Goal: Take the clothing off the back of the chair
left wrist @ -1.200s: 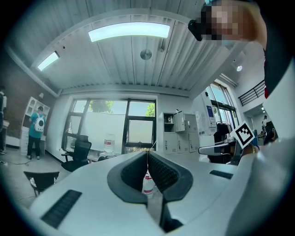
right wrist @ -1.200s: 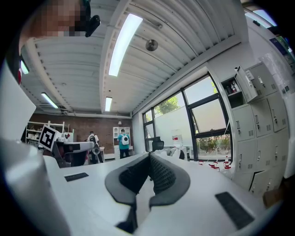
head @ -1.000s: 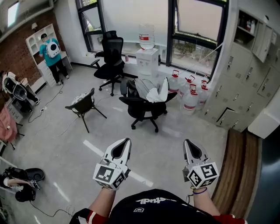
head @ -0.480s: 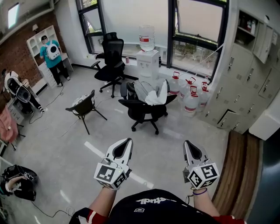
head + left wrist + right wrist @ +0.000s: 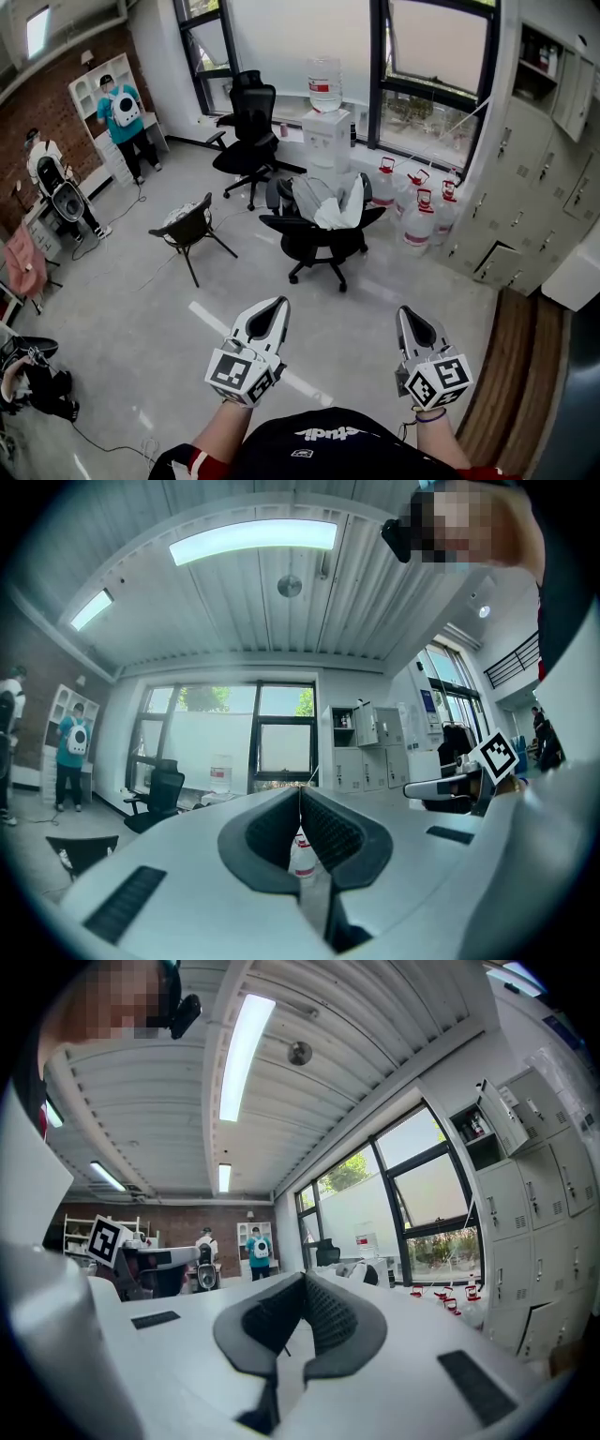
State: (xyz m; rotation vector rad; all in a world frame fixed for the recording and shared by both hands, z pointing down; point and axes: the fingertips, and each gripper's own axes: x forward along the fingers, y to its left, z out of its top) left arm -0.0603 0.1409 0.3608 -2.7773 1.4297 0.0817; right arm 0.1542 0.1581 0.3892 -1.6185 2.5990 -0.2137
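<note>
A grey and white garment [image 5: 323, 199] hangs over the back of a black office chair [image 5: 319, 242] in the middle of the room, well ahead of both grippers. My left gripper [image 5: 279, 304] is held low at the left of the head view, jaws shut and empty. My right gripper [image 5: 406, 312] is level beside it on the right, also shut with nothing in it. In the left gripper view the shut jaws [image 5: 300, 791] point level toward the windows. The right gripper view shows the shut jaws [image 5: 303, 1280] aimed at the chair with the garment [image 5: 361, 1270].
A second black office chair [image 5: 247, 131] stands near the windows. A low black chair [image 5: 190, 230] is left of the middle. A water dispenser [image 5: 326, 122] and several water jugs [image 5: 417, 214] line the window wall. Grey lockers [image 5: 530, 197] fill the right. Two people [image 5: 122, 111] stand at far left.
Both grippers and the view have drifted slightly forward toward the chair. The people at the left have shifted position. Both jaws stay shut.
</note>
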